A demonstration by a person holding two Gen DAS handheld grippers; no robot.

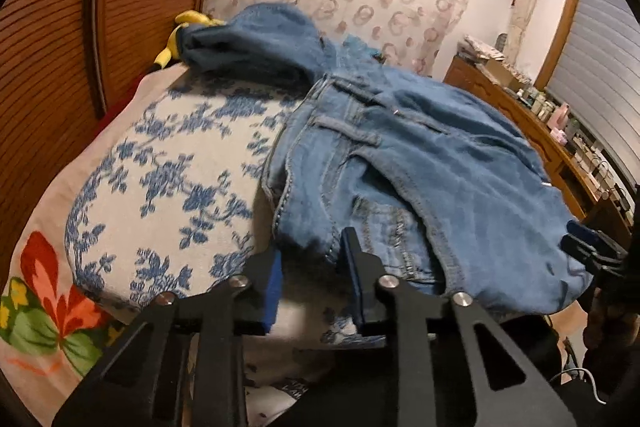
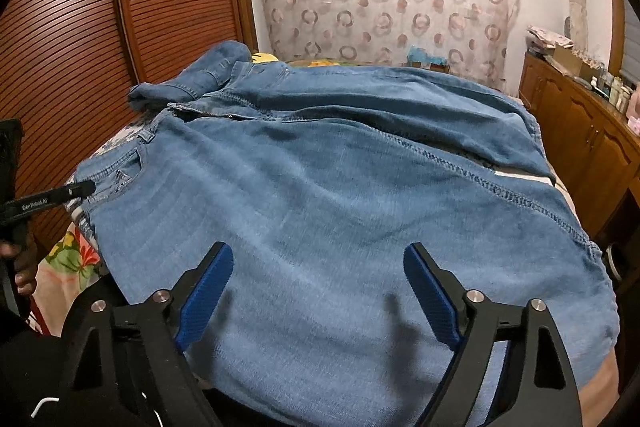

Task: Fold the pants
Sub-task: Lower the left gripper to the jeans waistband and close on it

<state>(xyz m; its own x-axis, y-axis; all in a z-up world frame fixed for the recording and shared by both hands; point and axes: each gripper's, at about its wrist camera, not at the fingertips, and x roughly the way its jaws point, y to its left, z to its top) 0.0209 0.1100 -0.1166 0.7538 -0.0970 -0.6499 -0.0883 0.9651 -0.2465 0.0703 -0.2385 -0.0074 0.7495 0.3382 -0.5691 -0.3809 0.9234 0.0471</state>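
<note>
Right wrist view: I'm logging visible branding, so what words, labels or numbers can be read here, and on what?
"GenRobot.AI": white print on the black arm of the left gripper, at the jeans edge; small, so the reading is uncertain.
Items on the wooden cabinet: too small and blurred to read.
No other text is visible.

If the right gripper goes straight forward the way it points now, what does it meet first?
Most likely the jeans. The right gripper has its jaws wide apart and points down over the broad denim leg spread on the bed, so it would land on that fabric. How far off it hangs I cannot tell.
</note>
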